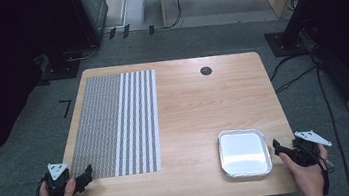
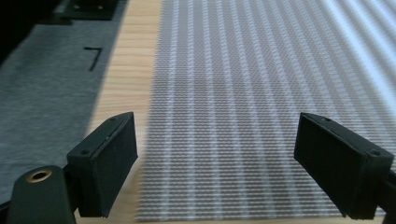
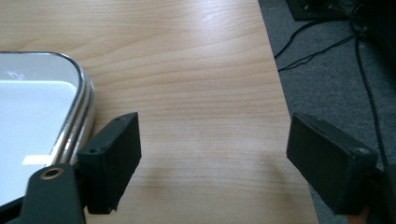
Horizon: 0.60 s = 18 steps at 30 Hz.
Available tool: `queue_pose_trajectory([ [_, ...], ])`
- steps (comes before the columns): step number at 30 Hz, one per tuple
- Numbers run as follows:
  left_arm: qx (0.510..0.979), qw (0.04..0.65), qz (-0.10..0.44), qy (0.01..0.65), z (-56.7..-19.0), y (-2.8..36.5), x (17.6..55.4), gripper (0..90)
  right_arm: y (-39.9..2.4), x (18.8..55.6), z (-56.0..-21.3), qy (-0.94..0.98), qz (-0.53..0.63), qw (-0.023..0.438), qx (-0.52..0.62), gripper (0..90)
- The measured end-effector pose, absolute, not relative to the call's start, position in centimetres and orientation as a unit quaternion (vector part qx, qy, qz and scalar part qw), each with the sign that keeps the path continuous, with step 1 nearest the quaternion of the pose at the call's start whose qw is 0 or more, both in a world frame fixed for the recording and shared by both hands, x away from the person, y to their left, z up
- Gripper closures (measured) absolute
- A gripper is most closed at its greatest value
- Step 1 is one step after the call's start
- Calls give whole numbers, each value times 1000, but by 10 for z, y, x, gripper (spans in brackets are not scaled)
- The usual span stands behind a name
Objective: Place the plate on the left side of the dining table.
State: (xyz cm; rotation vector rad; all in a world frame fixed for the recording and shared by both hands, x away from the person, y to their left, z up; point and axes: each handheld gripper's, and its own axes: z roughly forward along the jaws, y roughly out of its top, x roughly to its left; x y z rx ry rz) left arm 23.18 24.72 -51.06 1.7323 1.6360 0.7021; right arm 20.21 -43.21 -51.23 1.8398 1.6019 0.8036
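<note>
both grippers wide apart, nothing held

the left gripper hovers at the near corner of the striped mat, jaws wide. the right gripper sits just beside the metal tray on the table, jaws wide, empty.

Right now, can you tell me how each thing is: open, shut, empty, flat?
left gripper: open, holding nothing, at the placemat's near edge.
right gripper: open, holding nothing, just right of the tray.
placemat: spread flat on the table, unfolded.
tray: upright, empty, near the table's front right.
table: bare wood between placemat and tray.
</note>
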Motion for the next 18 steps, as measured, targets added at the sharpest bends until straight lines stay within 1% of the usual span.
queue_pose_trajectory([
  [3,666,324,272,615,-509,237,231,131,-430,202,-509,597,301,283,688,169],
  [6,671,328,271,607,-507,227,231,131,-425,201,-505,597,306,294,680,187],
  [15,676,332,270,600,-506,213,232,130,-420,200,-501,592,318,290,682,194],
  [18,678,334,270,597,-506,204,233,130,-419,199,-499,588,322,295,681,216],
])
